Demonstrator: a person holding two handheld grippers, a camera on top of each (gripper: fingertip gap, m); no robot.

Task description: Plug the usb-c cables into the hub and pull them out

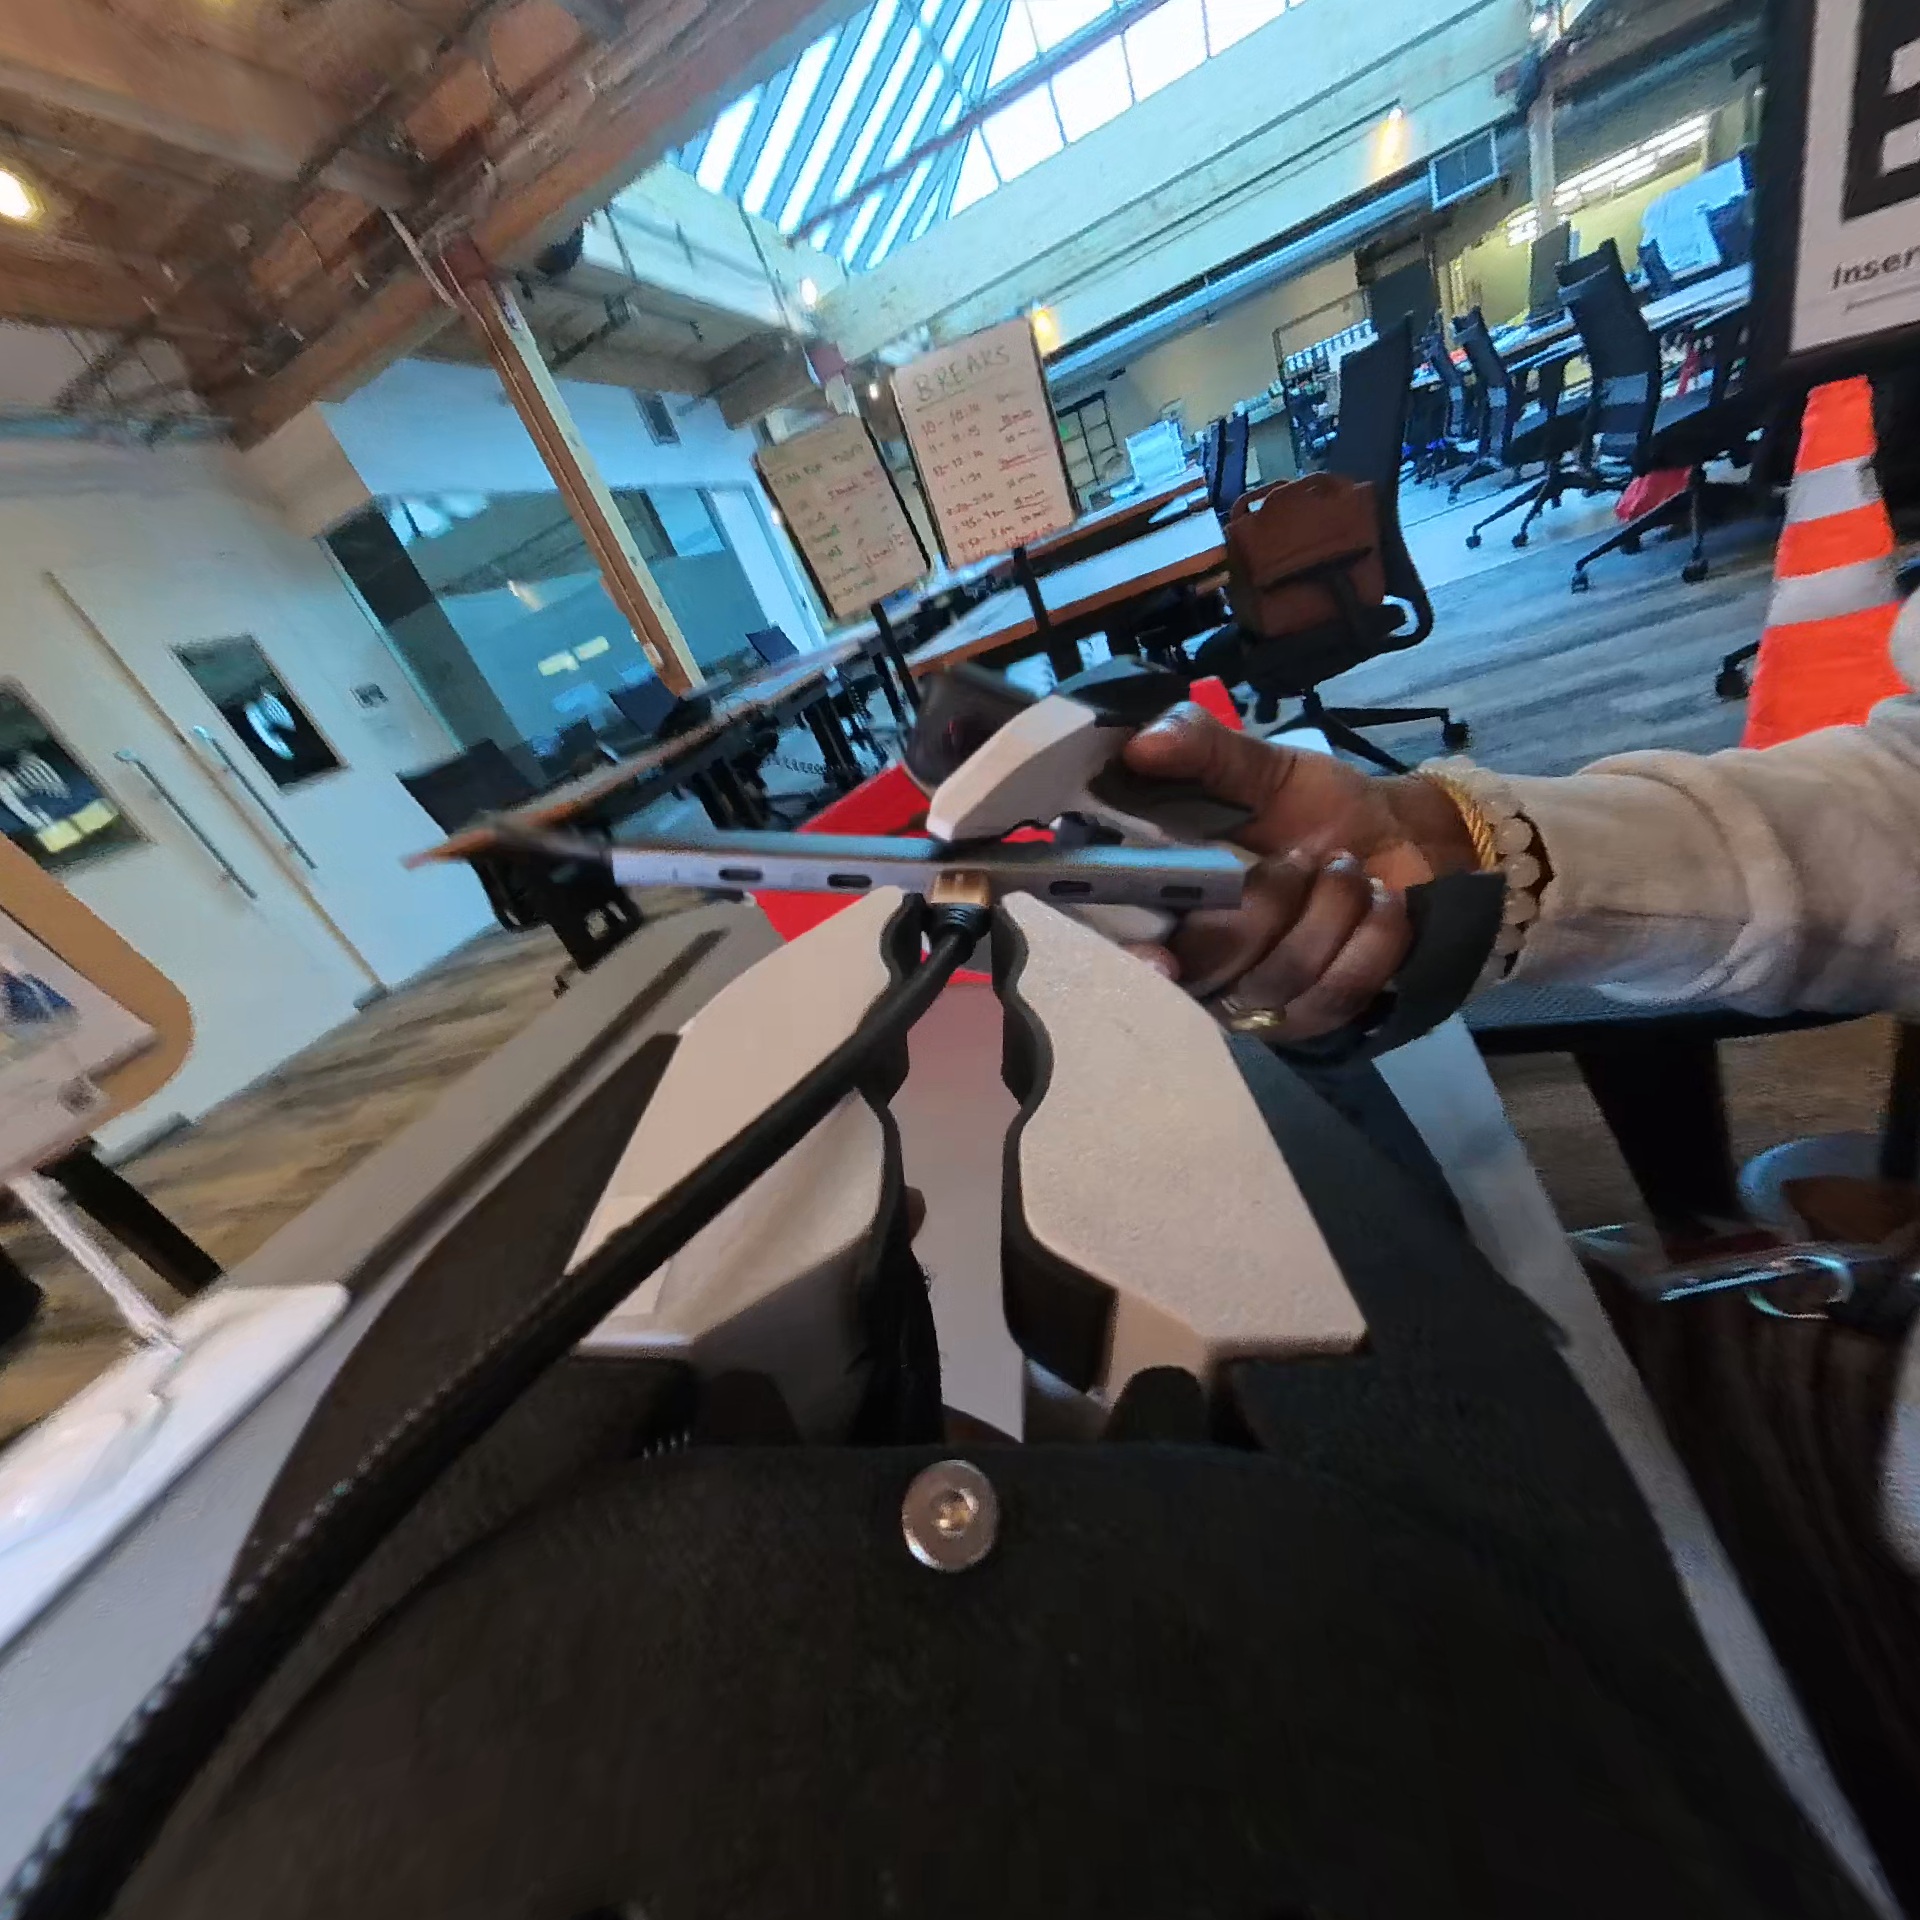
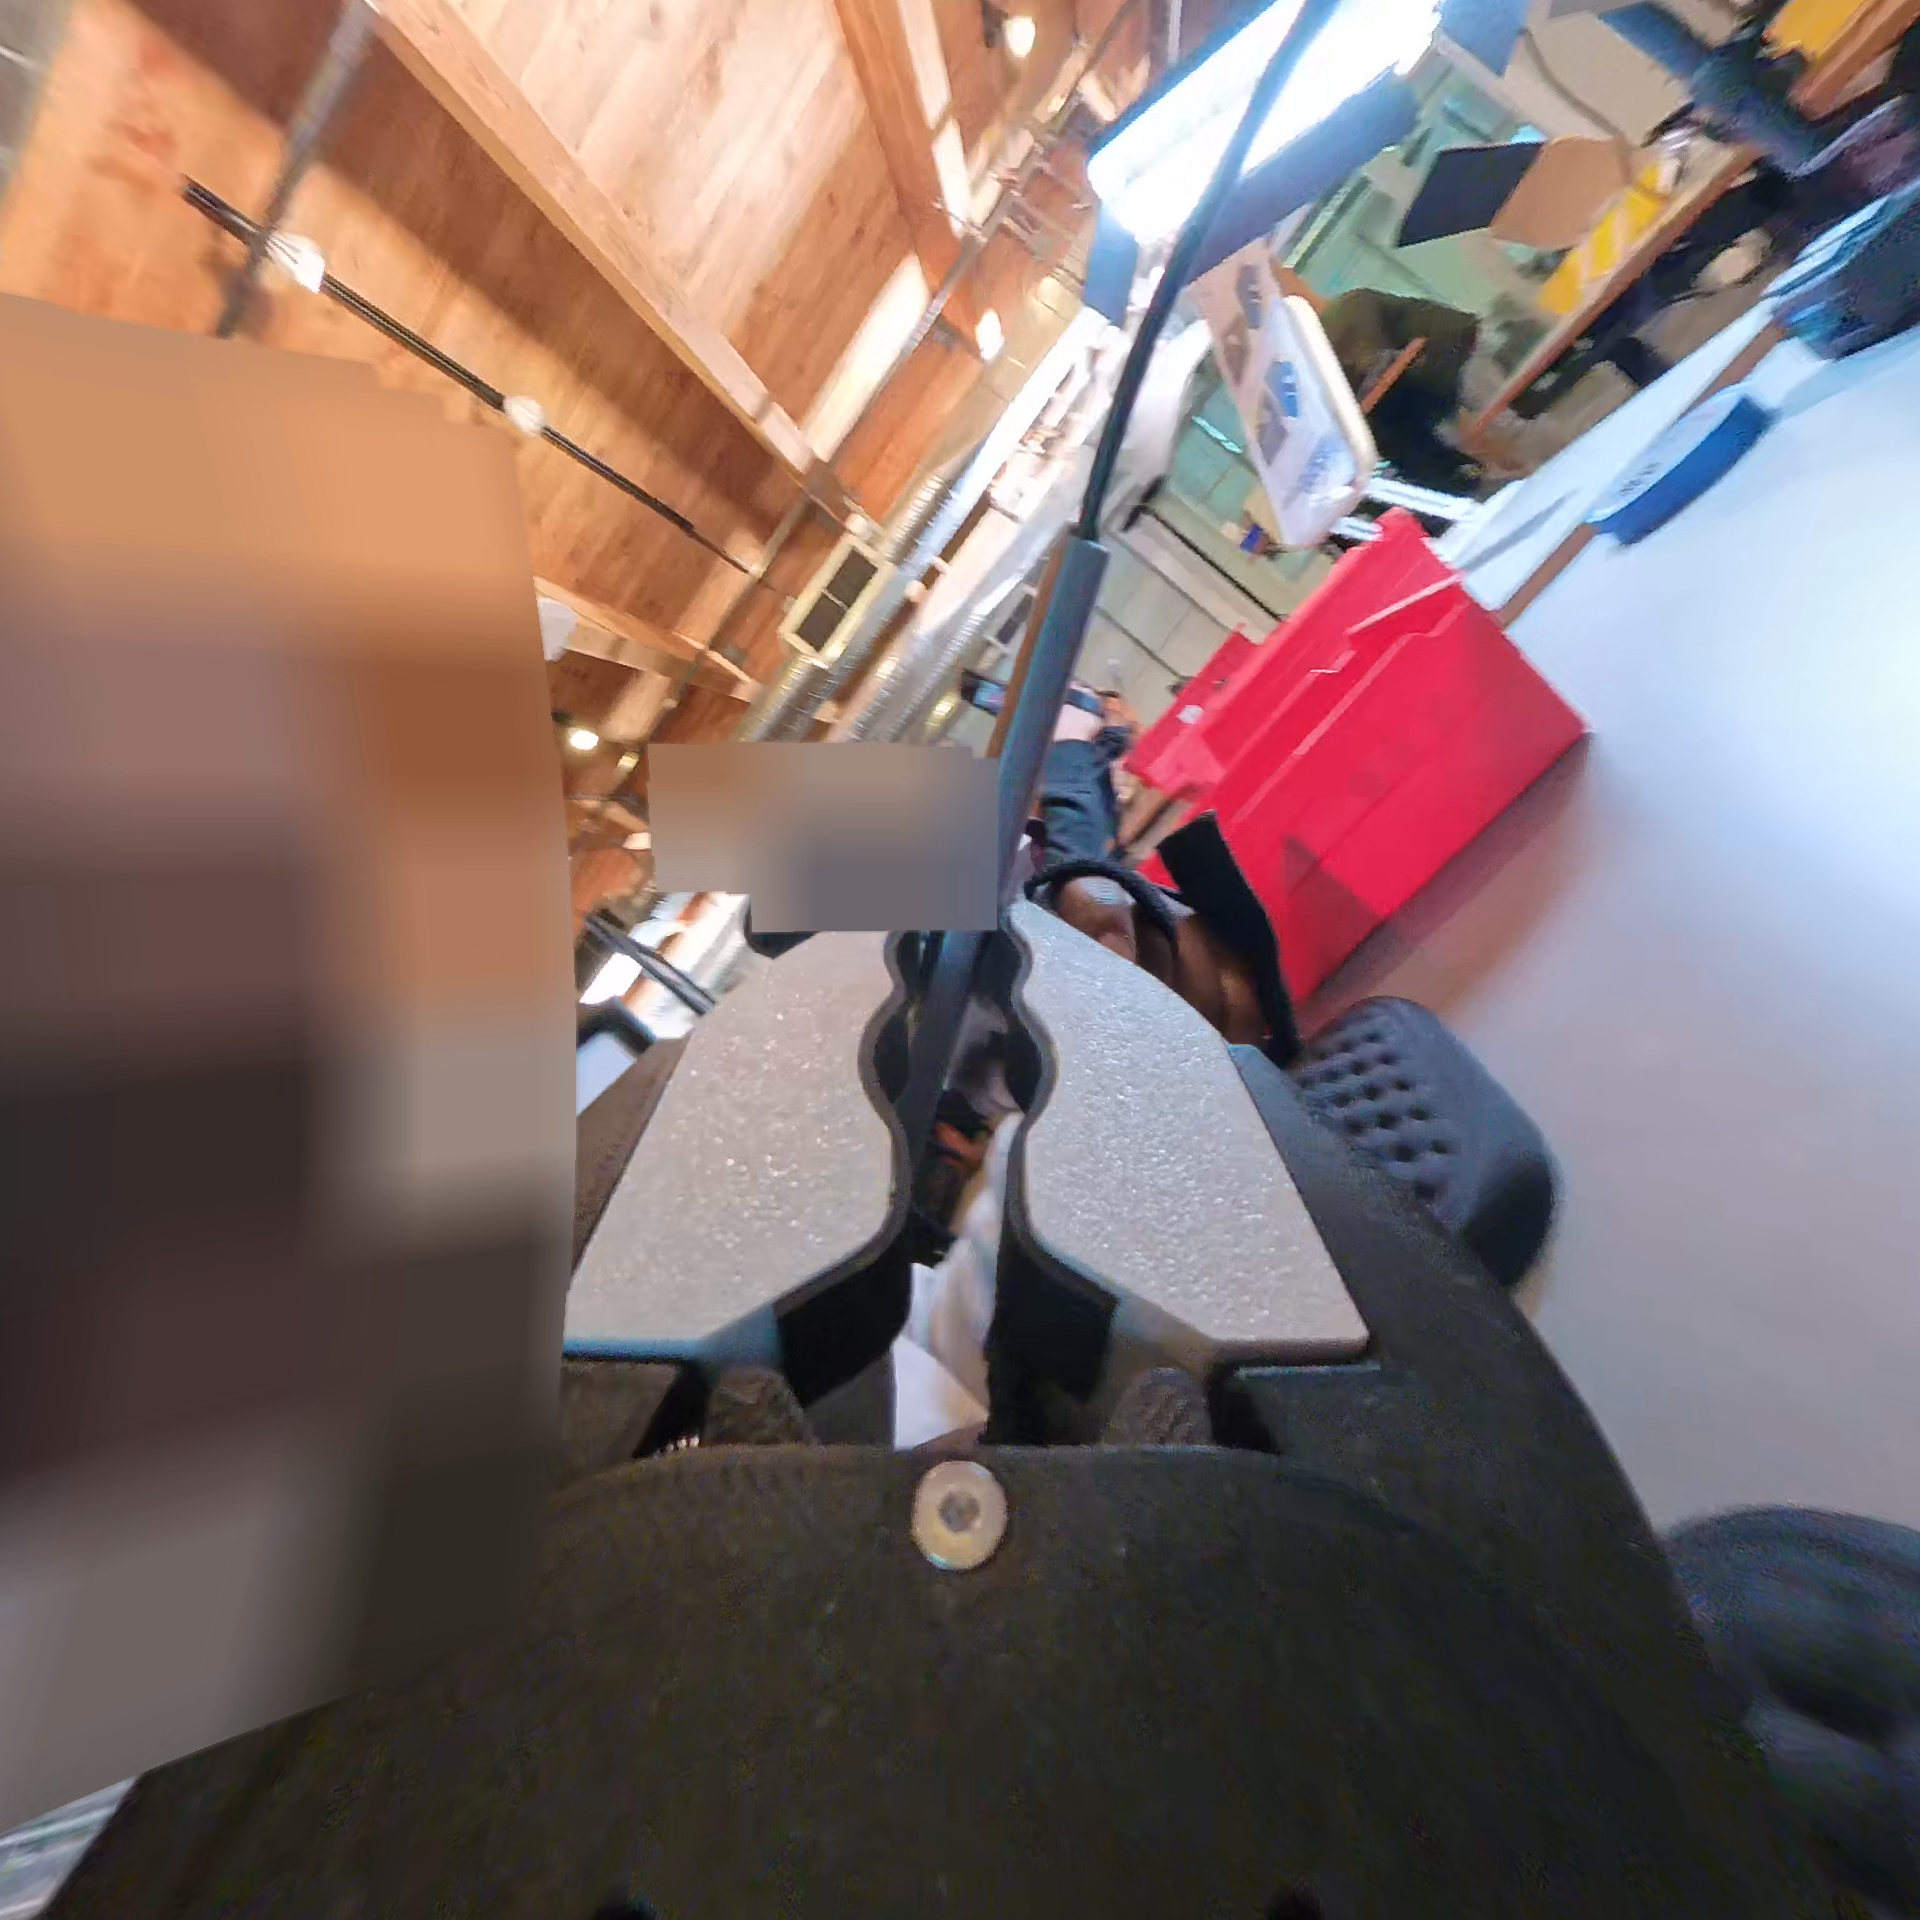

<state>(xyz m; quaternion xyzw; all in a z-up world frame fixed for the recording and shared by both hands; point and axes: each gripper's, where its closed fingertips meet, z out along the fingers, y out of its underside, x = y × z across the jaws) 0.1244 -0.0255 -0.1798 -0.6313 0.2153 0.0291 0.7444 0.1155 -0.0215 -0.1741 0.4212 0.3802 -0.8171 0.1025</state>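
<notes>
In the left wrist view a slim grey hub (image 1: 790, 873) is held level in the air, its edge with several ports facing me. My left gripper (image 1: 956, 920) is shut on the black usb-c cable (image 1: 665, 1226) just behind its gold plug (image 1: 956, 889). The plug's tip meets the middle of the hub's edge; how deep it sits is hidden. The right gripper (image 1: 1003, 779) clamps the hub from the far side, with a hand (image 1: 1278, 883) on its handle. In the right wrist view my right gripper (image 2: 971, 940) is shut on the hub (image 2: 1039, 717), seen edge-on, its own cord (image 2: 1164, 312) running up.
A red bin (image 1: 873, 816) sits behind the hub, also in the right wrist view (image 2: 1382, 748) on a pale tabletop (image 2: 1714, 987). An orange traffic cone (image 1: 1829, 582) stands at the right, with office chairs (image 1: 1320, 592) and long tables beyond. Keys (image 1: 1787, 1278) lie lower right. Only a small space, under 4 cm, lies between the two pairs of fingers.
</notes>
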